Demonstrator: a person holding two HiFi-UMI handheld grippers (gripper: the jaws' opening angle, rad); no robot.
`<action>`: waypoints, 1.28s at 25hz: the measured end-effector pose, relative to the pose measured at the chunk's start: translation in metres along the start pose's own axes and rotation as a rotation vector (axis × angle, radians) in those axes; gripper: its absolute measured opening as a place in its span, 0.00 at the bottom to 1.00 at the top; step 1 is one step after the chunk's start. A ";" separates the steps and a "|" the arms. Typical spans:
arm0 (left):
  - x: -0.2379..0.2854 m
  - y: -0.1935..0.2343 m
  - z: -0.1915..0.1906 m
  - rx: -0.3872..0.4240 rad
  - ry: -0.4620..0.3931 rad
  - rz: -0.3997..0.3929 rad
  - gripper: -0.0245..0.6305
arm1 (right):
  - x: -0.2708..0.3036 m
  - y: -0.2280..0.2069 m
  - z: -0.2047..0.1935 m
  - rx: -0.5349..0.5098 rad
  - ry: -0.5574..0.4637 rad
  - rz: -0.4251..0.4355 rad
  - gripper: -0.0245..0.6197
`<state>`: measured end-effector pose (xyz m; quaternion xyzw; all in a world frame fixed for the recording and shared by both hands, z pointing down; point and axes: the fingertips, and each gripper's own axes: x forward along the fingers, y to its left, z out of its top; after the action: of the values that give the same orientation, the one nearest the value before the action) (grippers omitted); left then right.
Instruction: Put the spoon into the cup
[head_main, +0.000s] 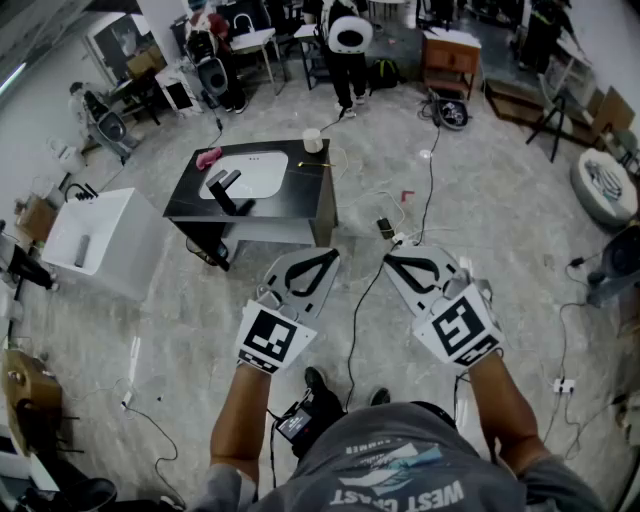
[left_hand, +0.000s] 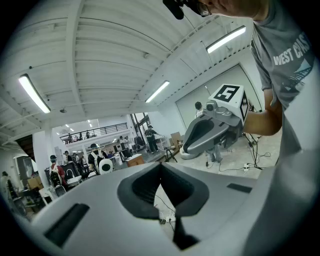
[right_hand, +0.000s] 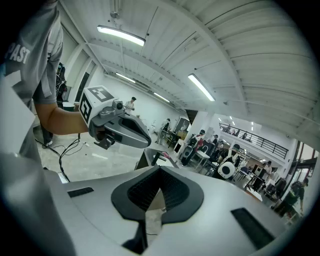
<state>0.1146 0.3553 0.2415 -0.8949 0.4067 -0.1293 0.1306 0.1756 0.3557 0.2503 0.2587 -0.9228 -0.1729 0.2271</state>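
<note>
Nearest to you, your forearms reach forward and each hand carries one hand-held gripper, both raised above the floor (head_main: 500, 200) and side by side with a small gap between them. The left hand-held gripper (head_main: 332, 257) has its jaws closed tip to tip, and its own view shows nothing between them, only the floor far below through the opening behind the tips. The right hand-held gripper (head_main: 390, 260) is the same: the jaws meet at the tips and hold nothing. The marker cubes sit at the back of both, close to your wrists.

Under and just beyond the grippers, black cables (head_main: 362, 300) run across the floor to a small power strip (head_main: 386, 228).

Farther ahead and to your left stands the black table (head_main: 310, 195), well apart from both grippers. A white sink basin (head_main: 262, 172) is set into its top, with a black faucet (head_main: 228, 192) and a pink cloth (head_main: 209, 157) at its far left corner. The spoon (head_main: 309, 164) looks like a thin pale line that lies flat on the table top, right of the basin. The cup (head_main: 313, 140), white and upright, stands just behind the spoon at the far right corner, not touching it.

Left of the table is a white cabinet (head_main: 105, 240). At the far end of the room, people stand among desks
</note>
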 end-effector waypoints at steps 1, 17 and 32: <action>0.000 0.001 0.000 -0.001 0.000 0.000 0.04 | 0.001 0.000 0.000 0.004 -0.002 -0.001 0.08; 0.005 0.003 -0.008 -0.009 0.012 0.007 0.04 | 0.007 -0.005 -0.006 0.003 -0.004 0.000 0.09; 0.026 0.050 -0.038 -0.041 0.025 -0.021 0.04 | 0.064 -0.027 -0.009 0.042 -0.004 -0.004 0.09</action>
<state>0.0841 0.2988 0.2633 -0.8998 0.4017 -0.1335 0.1058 0.1417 0.2969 0.2671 0.2650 -0.9262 -0.1545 0.2195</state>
